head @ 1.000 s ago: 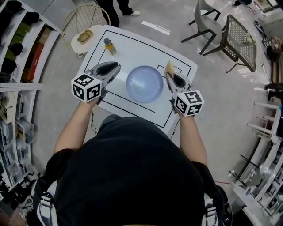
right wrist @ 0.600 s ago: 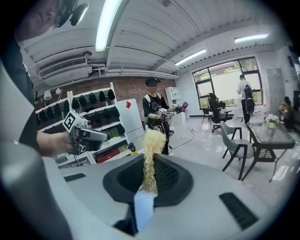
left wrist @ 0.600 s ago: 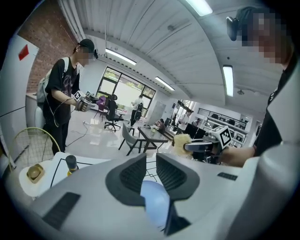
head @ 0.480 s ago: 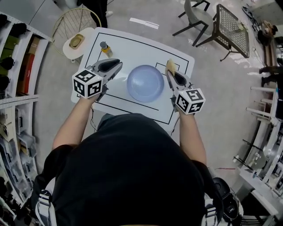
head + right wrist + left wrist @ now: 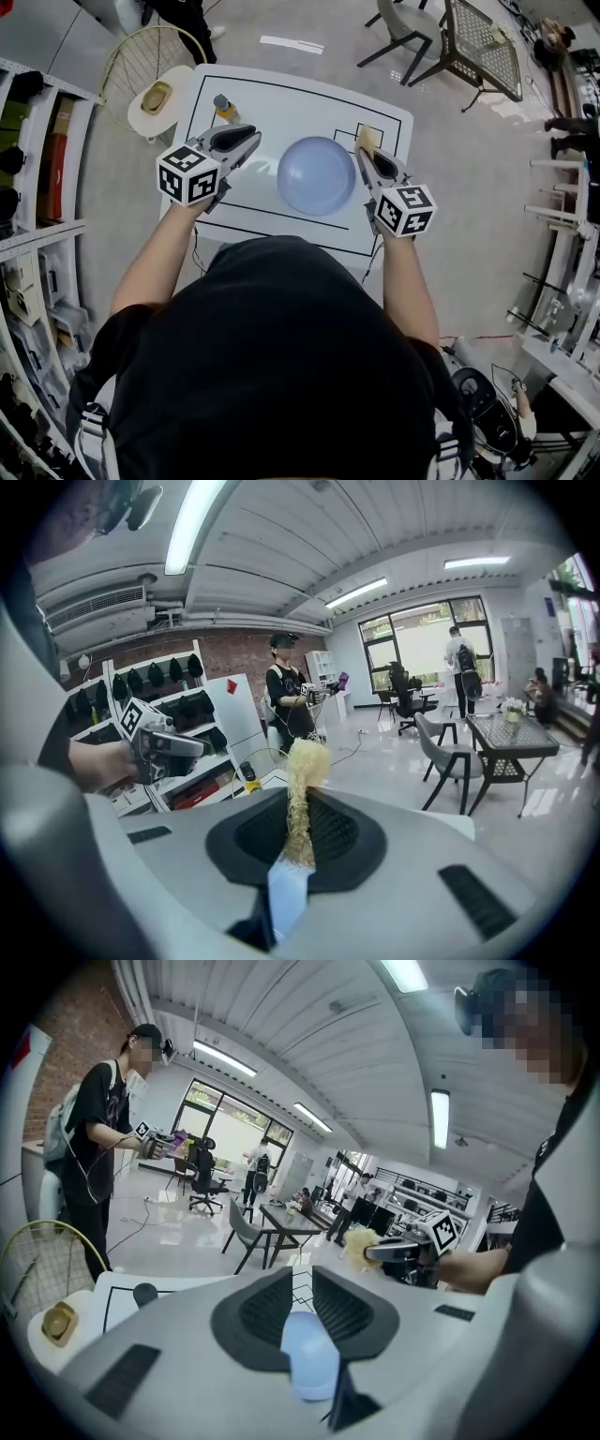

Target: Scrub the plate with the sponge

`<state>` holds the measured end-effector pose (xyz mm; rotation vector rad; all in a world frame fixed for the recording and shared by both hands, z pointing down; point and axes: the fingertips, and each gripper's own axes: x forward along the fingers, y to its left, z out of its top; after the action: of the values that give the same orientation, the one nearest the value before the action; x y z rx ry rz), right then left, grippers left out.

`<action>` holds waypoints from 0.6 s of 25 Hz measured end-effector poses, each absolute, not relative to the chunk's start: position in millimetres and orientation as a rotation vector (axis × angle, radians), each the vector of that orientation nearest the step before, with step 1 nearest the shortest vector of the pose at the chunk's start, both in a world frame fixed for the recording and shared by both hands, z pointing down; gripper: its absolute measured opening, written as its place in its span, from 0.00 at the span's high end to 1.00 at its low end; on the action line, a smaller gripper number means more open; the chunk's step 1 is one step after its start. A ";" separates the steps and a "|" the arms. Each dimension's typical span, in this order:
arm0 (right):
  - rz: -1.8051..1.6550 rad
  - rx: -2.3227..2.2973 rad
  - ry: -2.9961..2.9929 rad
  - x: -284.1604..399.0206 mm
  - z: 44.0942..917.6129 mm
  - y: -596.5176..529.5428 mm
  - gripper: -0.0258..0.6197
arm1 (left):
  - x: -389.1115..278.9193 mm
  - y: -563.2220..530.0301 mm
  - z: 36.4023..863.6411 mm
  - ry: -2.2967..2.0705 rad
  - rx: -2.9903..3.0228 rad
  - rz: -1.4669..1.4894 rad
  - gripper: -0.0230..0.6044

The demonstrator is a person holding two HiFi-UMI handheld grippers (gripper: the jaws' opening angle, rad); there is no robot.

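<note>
Hardly anything moved. My right gripper (image 5: pixel 366 157) pinches the sponge (image 5: pixel 367 139) in its jaws at the plate's (image 5: pixel 317 175) 2 o'clock, ready to scrub. My left gripper (image 5: pixel 253 142) waits at 10 o'clock, jaws open and empty, probably to steady it.

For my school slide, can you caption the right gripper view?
The right gripper pinches a yellow sponge between its jaws, with the left gripper held opposite.

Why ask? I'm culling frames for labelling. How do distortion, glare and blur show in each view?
Head view: fisheye bends shelves at both edges; plate sharp, evenly lit. Left gripper view: dark vignetted corners, bright ceiling lights. Right gripper view: same vignette; sponge sharp.
</note>
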<state>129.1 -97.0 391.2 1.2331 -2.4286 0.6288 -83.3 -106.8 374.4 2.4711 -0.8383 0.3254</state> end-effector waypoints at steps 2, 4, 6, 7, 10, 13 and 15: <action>0.639 1.232 -2.417 125.5 397.1 -96.0 0.91 | -85.5 -106.4 379.3 -0.821 2.470 0.332 0.85; 0.650 1.230 -2.405 123.0 404.1 -96.7 0.91 | -86.7 -107.2 385.7 -0.806 2.466 0.348 0.85; 0.662 1.230 -2.391 121.5 411.9 -98.0 0.91 | -87.6 -108.7 392.3 -0.794 2.461 0.362 0.85; 0.667 1.229 -2.382 121.0 416.5 -97.9 0.91 | -87.9 -108.6 395.3 -0.790 2.456 0.366 0.85; 0.681 1.217 -2.351 119.1 431.6 -96.3 0.91 | -87.2 -107.2 403.9 -0.779 2.444 0.375 0.85; 0.687 1.191 -2.322 114.3 448.5 -97.2 0.91 | -85.4 -109.4 416.0 -0.766 2.431 0.396 0.85; 0.680 1.162 -2.293 110.8 461.9 -95.4 0.91 | -84.9 -109.8 425.9 -0.758 2.419 0.413 0.85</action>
<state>110.8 -95.4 461.9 1.1621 -2.2930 0.6799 -84.9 -109.8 425.9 2.4190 -0.7578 0.4128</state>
